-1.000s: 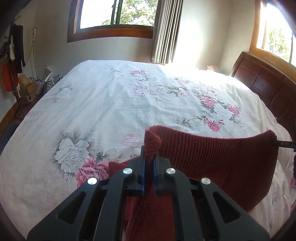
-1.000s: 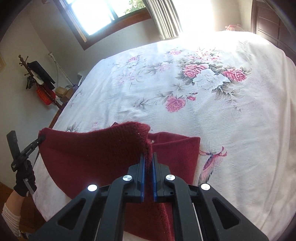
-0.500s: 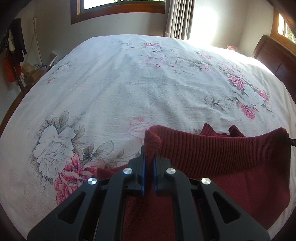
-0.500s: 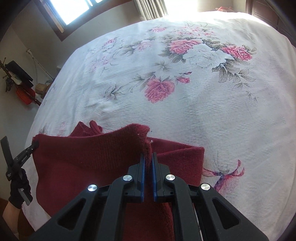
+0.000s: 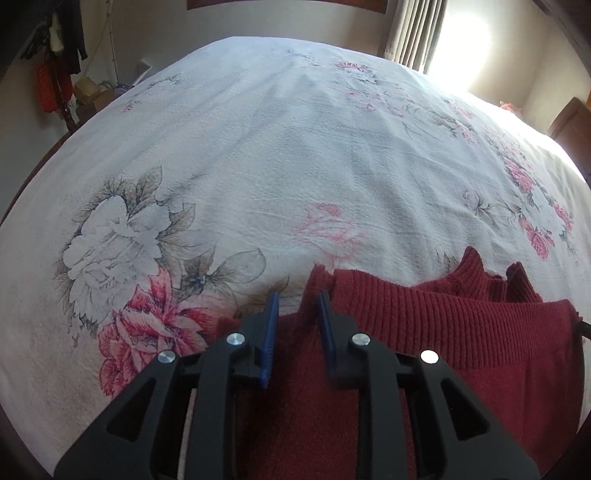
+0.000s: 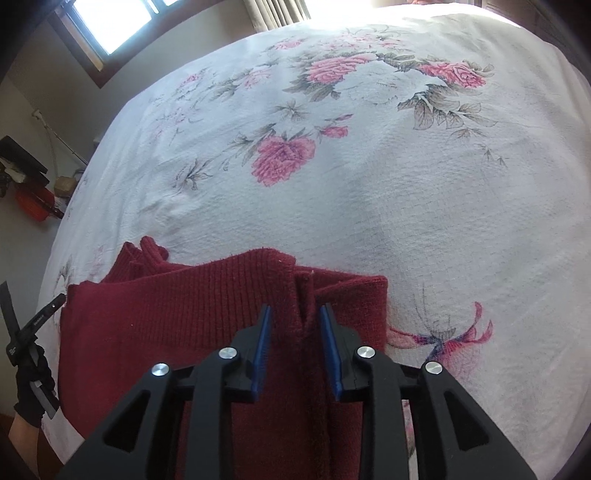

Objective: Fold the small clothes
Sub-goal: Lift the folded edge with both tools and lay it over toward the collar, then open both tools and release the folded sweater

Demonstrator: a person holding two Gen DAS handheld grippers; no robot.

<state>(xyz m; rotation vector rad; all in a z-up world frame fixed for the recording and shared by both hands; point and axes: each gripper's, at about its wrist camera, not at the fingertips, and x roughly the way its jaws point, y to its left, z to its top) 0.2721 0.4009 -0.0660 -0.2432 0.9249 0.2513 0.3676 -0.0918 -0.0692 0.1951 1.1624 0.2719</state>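
Garment: we see a dark red knitted sweater (image 5: 461,332) lying folded on the near edge of the bed (image 5: 295,147), its ribbed hem doubled over on top and a ribbed cuff or collar poking out at the far side.
Left gripper: our left gripper (image 5: 297,301) hovers low over the left corner of the fold; its jaws stand parted, and a raised tuft of the knit sits in the gap, against the right blue pad and clear of the left one.
Right gripper: our right gripper (image 6: 295,314) sits over the right corner of the sweater (image 6: 166,325); its jaws are likewise spread, with a ridge of fabric standing loose between the blue pads.
Left hand: in the right wrist view we see a black-gloved hand (image 6: 33,373) at the bed's edge, holding the left gripper's handle.
Bed cover: white, printed with pink and grey flowers, lightly creased beyond the sweater.
Room: a curtain (image 5: 413,33) hangs beside a bright window past the far side of the bed.
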